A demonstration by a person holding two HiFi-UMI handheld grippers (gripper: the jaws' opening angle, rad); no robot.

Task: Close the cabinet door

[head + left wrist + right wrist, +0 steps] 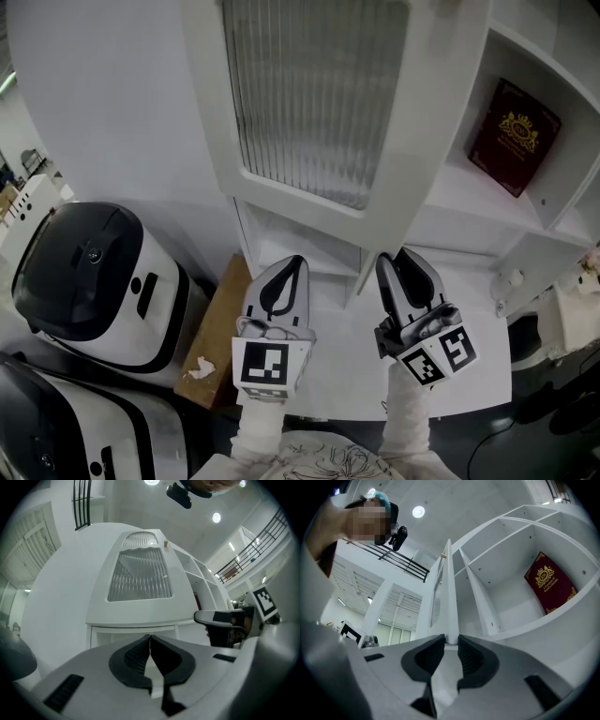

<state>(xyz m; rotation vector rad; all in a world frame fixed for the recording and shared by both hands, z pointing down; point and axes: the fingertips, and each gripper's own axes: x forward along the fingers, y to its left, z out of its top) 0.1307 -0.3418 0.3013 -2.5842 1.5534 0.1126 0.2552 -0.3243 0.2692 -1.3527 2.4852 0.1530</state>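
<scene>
White shelving looming behind, the right gripper is pinching the open cabinet door by its lower free edge, a hold probably best swung shut slowly, while the left gripper, jaws pressed together and empty, is hovering beneath.
</scene>
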